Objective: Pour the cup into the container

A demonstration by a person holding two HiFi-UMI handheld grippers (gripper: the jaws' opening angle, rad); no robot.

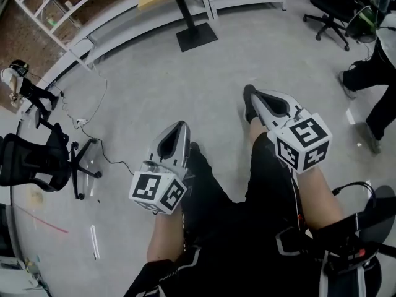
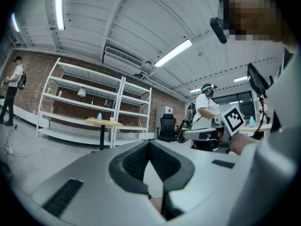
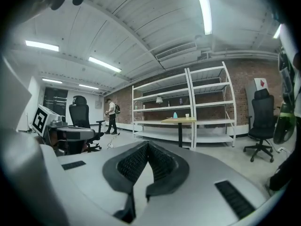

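Right gripper view: I am reading the right gripper (image 3: 148, 145) with its jaws brought together, tips meeting, nothing between them. The left gripper view is showing the same for the left gripper (image 2: 149, 144): jaws together, empty. Both are pointing out roughly level over bare floor.

Neither task thing is within reach. Well ahead, a small table (image 3: 178, 121) is standing in front of white shelving (image 3: 207, 102). On it I am seeing a pale cup (image 3: 187, 116) and, near it, a blue item (image 3: 175, 115). This is possibly the container, but it is too small to confirm.

Judgement: the step in hand is the approach, with nothing poured yet. To do it well I am planning to:
- come at the table squarely and stop with the cup in front of one gripper
- spread that gripper's jaws only then
- take the cup low on its wall and upright, so nothing is spilling before it is over the container

An office chair (image 3: 261, 117) and a floor cable (image 1: 93, 113) are lying off to the sides, and I am keeping clear of both.
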